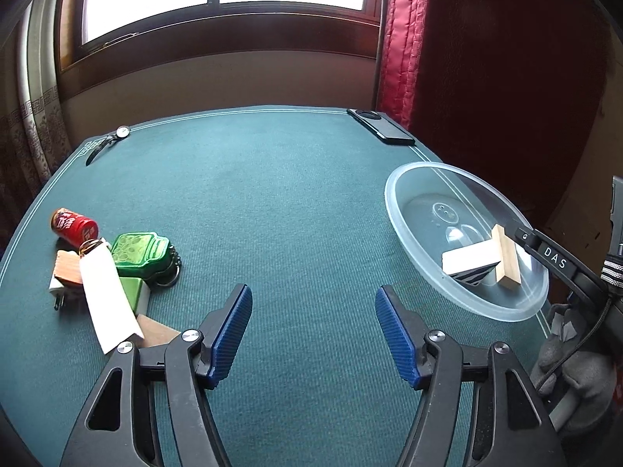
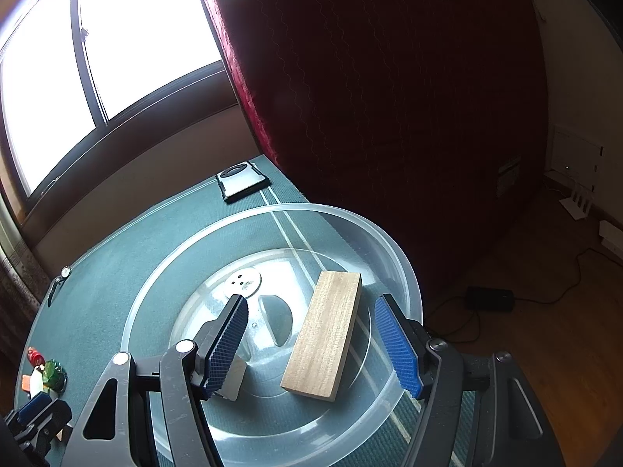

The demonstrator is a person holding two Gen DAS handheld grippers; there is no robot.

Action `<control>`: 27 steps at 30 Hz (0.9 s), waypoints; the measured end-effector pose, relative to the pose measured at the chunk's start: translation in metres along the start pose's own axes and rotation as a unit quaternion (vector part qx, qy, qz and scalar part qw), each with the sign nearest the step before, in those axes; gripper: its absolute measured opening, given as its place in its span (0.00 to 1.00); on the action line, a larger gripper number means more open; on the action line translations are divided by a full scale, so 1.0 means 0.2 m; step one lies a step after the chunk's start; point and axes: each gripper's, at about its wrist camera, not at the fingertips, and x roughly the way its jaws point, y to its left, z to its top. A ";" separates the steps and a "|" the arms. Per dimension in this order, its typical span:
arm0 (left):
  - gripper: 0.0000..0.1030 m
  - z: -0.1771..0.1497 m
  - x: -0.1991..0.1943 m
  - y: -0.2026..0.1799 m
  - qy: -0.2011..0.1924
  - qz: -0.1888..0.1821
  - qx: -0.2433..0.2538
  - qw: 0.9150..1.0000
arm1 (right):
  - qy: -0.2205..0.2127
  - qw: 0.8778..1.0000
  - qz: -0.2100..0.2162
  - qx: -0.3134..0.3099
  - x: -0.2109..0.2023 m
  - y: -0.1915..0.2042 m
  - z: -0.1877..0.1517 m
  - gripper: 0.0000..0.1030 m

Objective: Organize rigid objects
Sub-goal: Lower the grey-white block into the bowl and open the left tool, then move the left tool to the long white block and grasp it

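1. Here, your left gripper is spread wide above the bare green table, with nothing between its jaws.
2. Your right gripper hangs over the clear bowl, its jaws apart; the wooden block lies between them, but neither pad touches it.
3. The bowl holds two things: the wooden block and a white block. From your right camera, the white block is mostly hidden behind the left finger.
4. The pile at the table's left overlaps heavily. You can count one red can, one green tin, one white strip and one plug; the brown pieces beneath are partly covered and hard to name.
5. At the far edge lie one watch and one phone.
6. The bowl's near rim is cut off by the gripper body in your right view.
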 end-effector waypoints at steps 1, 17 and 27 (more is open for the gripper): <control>0.65 -0.01 -0.01 0.02 0.000 0.003 -0.005 1.000 | -0.001 1.000 -0.001 0.000 0.00 0.00 0.00 0.69; 0.65 -0.05 -0.18 0.43 -0.026 0.065 -0.096 0.993 | -0.023 1.000 -0.010 -0.014 -0.06 0.02 -0.02 0.69; 0.65 -0.08 -0.18 0.61 -0.026 0.097 -0.138 0.985 | -0.054 0.996 -0.008 -0.065 -0.14 0.12 -0.05 0.69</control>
